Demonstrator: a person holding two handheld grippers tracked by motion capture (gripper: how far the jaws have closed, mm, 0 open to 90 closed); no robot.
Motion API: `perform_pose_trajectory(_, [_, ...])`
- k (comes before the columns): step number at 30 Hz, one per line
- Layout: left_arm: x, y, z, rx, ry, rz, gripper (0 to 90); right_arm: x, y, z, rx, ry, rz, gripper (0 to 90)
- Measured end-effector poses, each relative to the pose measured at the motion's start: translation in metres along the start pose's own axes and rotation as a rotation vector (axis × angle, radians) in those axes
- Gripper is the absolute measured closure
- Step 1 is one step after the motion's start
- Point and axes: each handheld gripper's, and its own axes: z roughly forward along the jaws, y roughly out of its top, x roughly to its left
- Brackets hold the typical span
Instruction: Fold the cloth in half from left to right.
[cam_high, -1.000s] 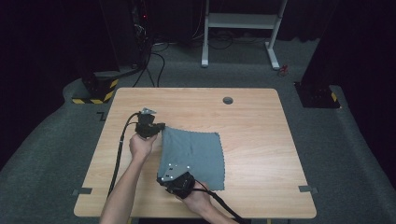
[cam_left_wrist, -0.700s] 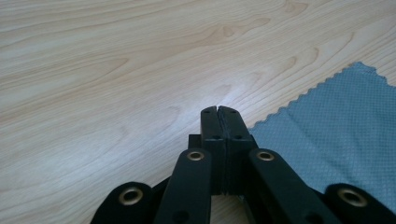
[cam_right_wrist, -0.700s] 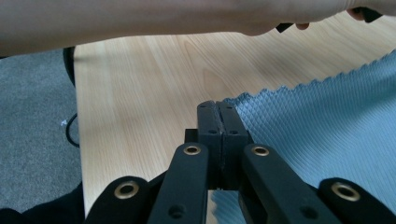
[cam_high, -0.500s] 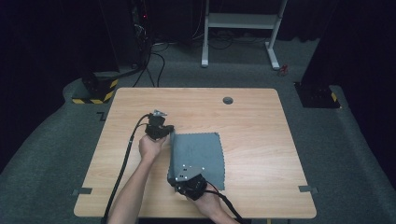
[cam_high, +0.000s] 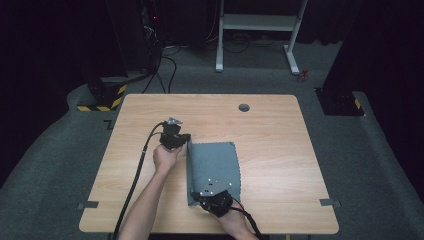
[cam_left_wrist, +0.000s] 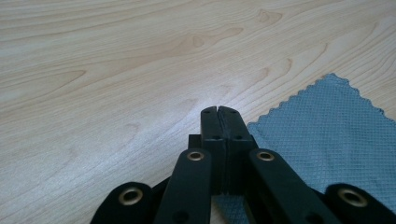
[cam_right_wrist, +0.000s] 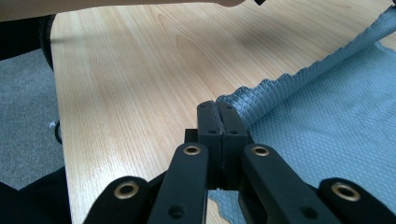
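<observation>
A grey-blue cloth (cam_high: 215, 165) lies on the wooden table (cam_high: 280, 130), its left part lifted and doubled toward the right. My left gripper (cam_high: 183, 141) is at the cloth's far left corner, jaws pressed together (cam_left_wrist: 218, 113), and the cloth (cam_left_wrist: 322, 130) comes out from under them to the right. My right gripper (cam_high: 199, 198) is at the near left corner. Its jaws (cam_right_wrist: 218, 109) are shut too, and a raised scalloped edge of the cloth (cam_right_wrist: 327, 121) runs away from them.
A round dark cable hole (cam_high: 244, 107) sits near the table's far edge. Black cables (cam_high: 140, 165) trail from the left gripper along the forearm. Grey carpet, a white frame leg (cam_high: 292, 60) and dark stands surround the table.
Both grippers have moved to the right with the cloth's left edge. The cloth looks narrower now, and its left edge lies further right.
</observation>
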Motion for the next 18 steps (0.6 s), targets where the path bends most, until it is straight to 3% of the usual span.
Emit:
perform_pose_trajectory(2, [-0.007,0.004,0.002,0.017,0.014,0.049,89.6,0.0,-0.001,-0.002,-0.001,-0.003,0.004,90.0])
perform_pose_trajectory(3, [-0.01,0.006,0.002,0.01,0.001,0.054,89.6,-0.001,-0.002,-0.003,-0.003,0.0,0.001,90.0])
perform_pose_trajectory(6, [-0.016,0.011,0.004,-0.006,-0.026,0.039,89.6,0.0,-0.005,-0.005,-0.005,-0.009,-0.001,90.0])
perform_pose_trajectory(10, [-0.021,0.014,0.01,0.006,-0.029,0.059,89.7,-0.003,-0.009,-0.011,-0.01,-0.019,0.01,90.0])
perform_pose_trajectory(12, [-0.024,0.015,0.013,0.011,-0.042,0.041,89.7,-0.004,-0.012,-0.014,-0.013,-0.026,0.012,90.0])
perform_pose_trajectory(18, [-0.033,0.021,0.019,0.007,-0.052,0.059,89.7,-0.01,-0.02,-0.023,-0.017,-0.042,0.027,90.0])
